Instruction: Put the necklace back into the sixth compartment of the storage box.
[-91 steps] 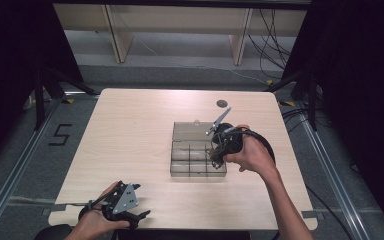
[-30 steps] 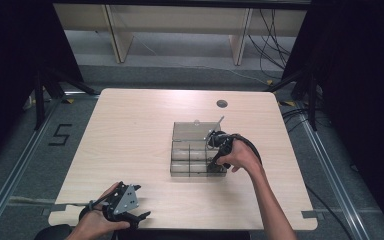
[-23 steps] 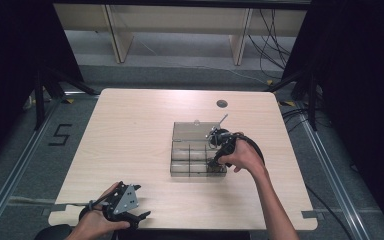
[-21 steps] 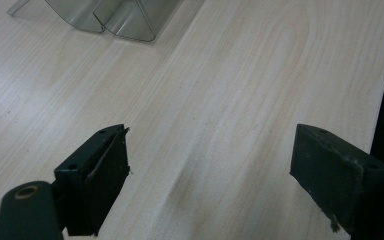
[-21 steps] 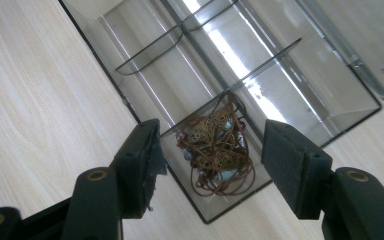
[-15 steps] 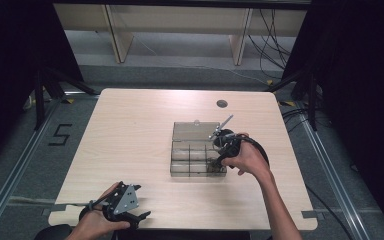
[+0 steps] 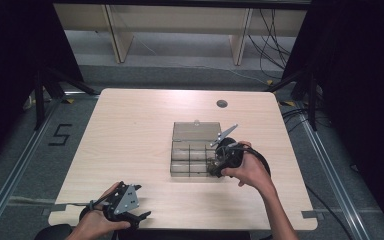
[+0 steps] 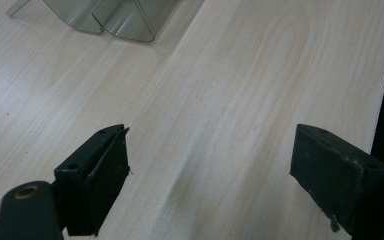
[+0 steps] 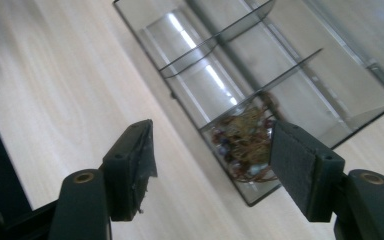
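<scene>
A clear smoky plastic box (image 7: 192, 150) with its lid (image 7: 196, 131) open stands mid-table, split into compartments. In the right gripper view a tangle of brownish beaded jewellery (image 9: 245, 142) lies in the end compartment of the box (image 9: 260, 65). My right gripper (image 9: 212, 165) hovers over that corner, open and empty; in the high view the right gripper (image 7: 219, 165) sits at the box's right front corner. My left gripper (image 7: 130, 212) rests near the table's front edge, open, with bare wood between its fingers (image 8: 102, 175).
The wooden table (image 7: 130, 130) has a round cable hole (image 7: 222, 104) at the back right. A corner of the box (image 8: 105, 17) shows far off in the left gripper view. Dark floor, rails and wooden shelving surround the table.
The right hand dipped toward the box's right front compartment, then drew back slightly with its gripper open. The left gripper has stayed still.
</scene>
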### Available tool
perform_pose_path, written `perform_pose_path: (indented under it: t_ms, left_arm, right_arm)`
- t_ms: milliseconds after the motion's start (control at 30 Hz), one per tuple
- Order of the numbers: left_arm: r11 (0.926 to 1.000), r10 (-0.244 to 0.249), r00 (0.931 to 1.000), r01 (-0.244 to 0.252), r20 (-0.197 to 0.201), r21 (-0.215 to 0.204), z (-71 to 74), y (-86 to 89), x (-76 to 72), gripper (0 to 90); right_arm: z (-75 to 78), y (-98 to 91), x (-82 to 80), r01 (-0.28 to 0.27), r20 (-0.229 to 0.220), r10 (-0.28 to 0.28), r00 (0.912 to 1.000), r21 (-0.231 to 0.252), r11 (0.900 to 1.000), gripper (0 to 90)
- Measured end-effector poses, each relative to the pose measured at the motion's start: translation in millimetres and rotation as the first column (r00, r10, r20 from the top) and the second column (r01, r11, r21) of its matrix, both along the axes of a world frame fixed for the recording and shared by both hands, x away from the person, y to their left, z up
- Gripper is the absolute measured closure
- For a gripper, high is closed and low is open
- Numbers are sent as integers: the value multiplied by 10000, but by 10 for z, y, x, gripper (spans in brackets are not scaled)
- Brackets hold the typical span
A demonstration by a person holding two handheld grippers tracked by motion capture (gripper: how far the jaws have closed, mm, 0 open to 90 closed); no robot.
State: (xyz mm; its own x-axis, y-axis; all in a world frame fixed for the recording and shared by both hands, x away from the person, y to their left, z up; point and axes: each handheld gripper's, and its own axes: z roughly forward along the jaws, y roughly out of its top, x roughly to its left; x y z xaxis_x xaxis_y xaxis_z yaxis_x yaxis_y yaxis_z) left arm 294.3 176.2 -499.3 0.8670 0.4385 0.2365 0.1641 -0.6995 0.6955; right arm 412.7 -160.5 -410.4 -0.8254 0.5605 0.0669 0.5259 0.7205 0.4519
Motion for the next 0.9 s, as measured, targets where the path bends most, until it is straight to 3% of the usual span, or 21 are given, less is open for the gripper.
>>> perform_pose_path:
  t_ms: [67, 167, 467, 533, 567, 633, 667, 733, 767, 800, 900]
  left_arm:
    - [9999, 16, 10000, -16, -7, -100, 3, 0, 0, 150]
    - [10000, 37, 10000, -37, -29, -80, -2, 1, 4, 150]
    - [10000, 3, 9999, -4, -113, -64, 27, 10, -2, 150]
    - [9999, 34, 9998, -37, -176, -158, 27, 7, -4, 150]
    - [9993, 181, 9998, -180, 20, -333, 5, -1, -8, 150]
    - [9998, 94, 10000, -94, -10, -190, 21, 18, -7, 150]
    - [9999, 73, 10000, -74, -30, -133, 28, 21, -7, 150]
    - [9992, 77, 9999, -80, -79, -402, 15, 21, -15, 150]
    - [9992, 98, 9999, -103, -119, -392, 18, 25, -18, 150]
    - [9994, 126, 9999, -127, -36, -335, 18, 30, -15, 150]
    - [9994, 162, 9998, -166, -151, -315, 20, 31, -13, 150]
  right_arm:
    - [1, -7, -28, 110, -207, -105, 9997, 237, 9997, 355]
    - [-29, -17, -37, -47, 49, 46, 10000, 308, 9995, 355]
    - [-56, -14, -103, 69, 161, -76, 9998, 427, 9991, 345]
    - [-45, -5, -133, 215, 6, -215, 9998, 415, 9989, 341]
    - [-49, -3, -134, 44, 125, -50, 9999, 496, 9988, 339]
    - [-47, 20, -168, 216, 8, -217, 9998, 496, 9985, 338]
    - [-46, 20, -164, -17, 240, 4, 9997, 511, 9987, 338]
    - [-45, 36, -181, -22, 242, 9, 9997, 562, 9984, 338]
    - [-34, 43, -195, -5, 158, -4, 9999, 567, 9984, 338]
    - [-41, 49, -184, -150, 361, 128, 9993, 608, 9980, 338]
    - [-46, 71, -201, -107, 238, 93, 9997, 618, 9980, 338]
